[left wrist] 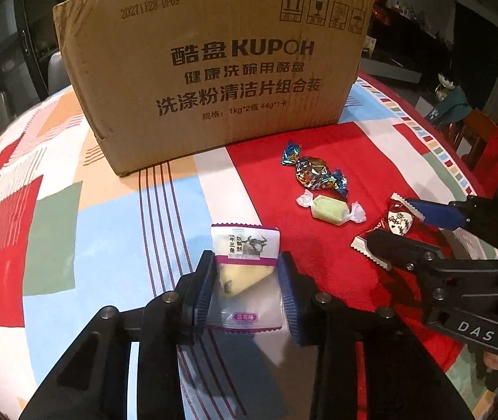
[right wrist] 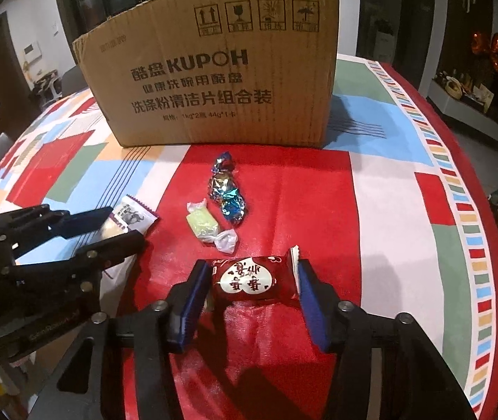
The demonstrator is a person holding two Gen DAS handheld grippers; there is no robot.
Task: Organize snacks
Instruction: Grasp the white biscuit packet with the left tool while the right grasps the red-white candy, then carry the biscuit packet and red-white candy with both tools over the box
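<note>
Nearest the left wrist camera we note the left gripper [left wrist: 245, 290] with its blue pads pressed against both edges of a purple-and-white snack packet [left wrist: 245, 266], which lies flat on the patterned surface [left wrist: 109, 217]; we read this as clamped on the packet. From the right wrist view, the right gripper [right wrist: 254, 290] brackets a red snack packet [right wrist: 252, 278]; both pads touch its ends, so we judge it gripped too, the packet not yet raised. Between the two, a green wrapped candy [left wrist: 331, 208] and a blue foil candy [left wrist: 313, 169] lie untouched on the red patch, just beside each other. A cardboard box [left wrist: 214, 70] stands behind them, its opening hidden from both views. We judge the step in hand to be a double pick-up. Next move calls for lifting both packets clear, then carrying them over the box wall, probably high, since the wall rises well above the candies.
</note>
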